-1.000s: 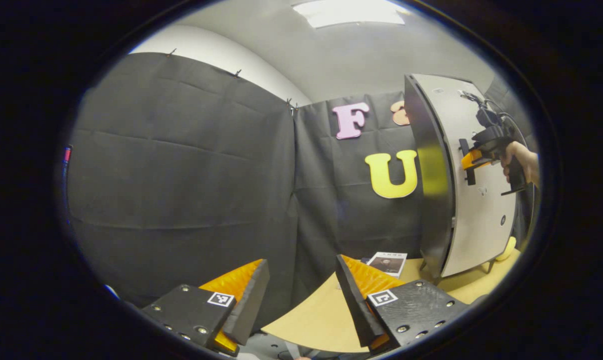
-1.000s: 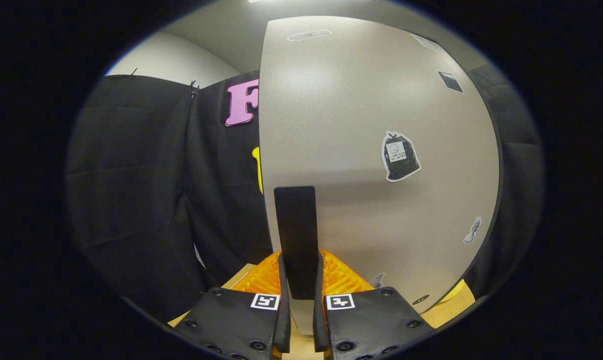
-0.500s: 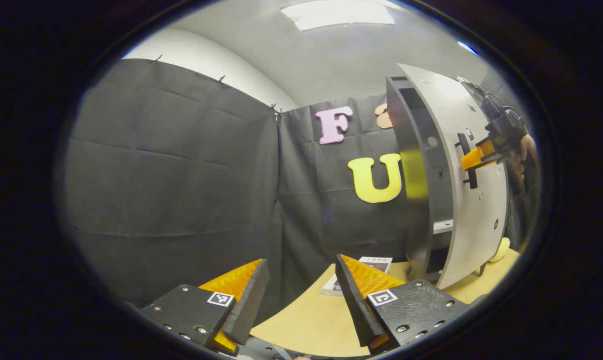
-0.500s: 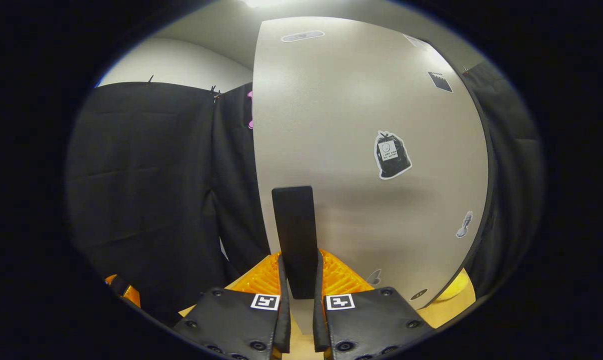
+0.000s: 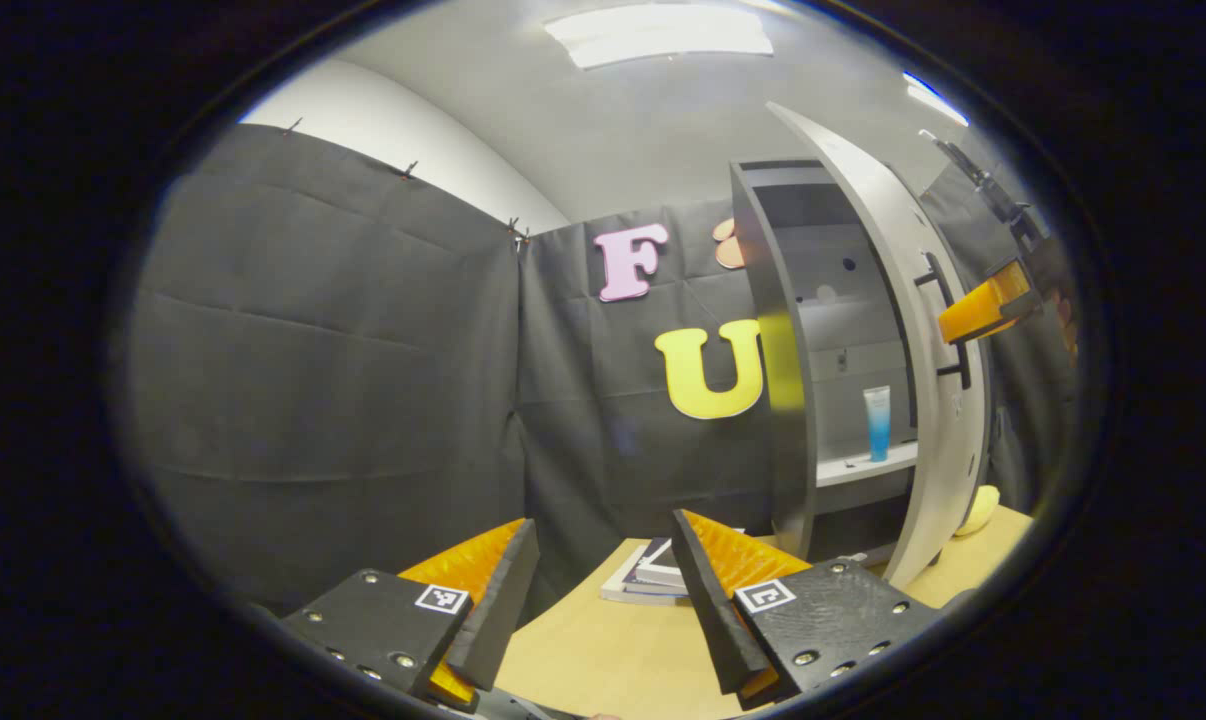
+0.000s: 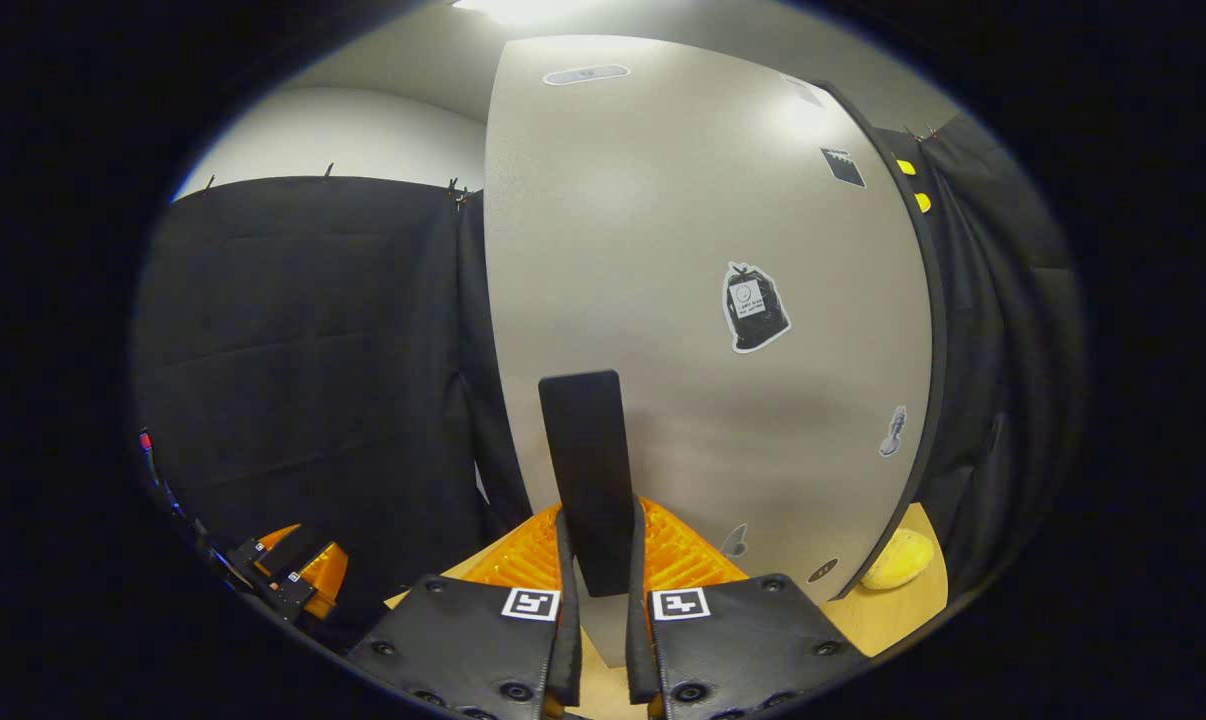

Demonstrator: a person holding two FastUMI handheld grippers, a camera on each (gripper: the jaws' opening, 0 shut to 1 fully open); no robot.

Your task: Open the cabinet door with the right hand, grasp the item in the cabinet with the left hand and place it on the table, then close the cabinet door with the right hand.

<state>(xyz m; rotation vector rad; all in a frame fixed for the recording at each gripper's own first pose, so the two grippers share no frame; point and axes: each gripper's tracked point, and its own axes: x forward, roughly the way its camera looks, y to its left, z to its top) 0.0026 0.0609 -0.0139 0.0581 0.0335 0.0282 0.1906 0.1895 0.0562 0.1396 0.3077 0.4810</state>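
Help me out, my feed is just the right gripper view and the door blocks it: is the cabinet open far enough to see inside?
Observer: Yes. In the left gripper view the cabinet door stands swung wide and the interior shows.
Operator: What's in there?
Observer: A blue tube stands upright on the shelf.
Operator: Is the left gripper near it?
Observer: No. The left gripper hangs over the near edge of the table, jaws open, well short of the cabinet.
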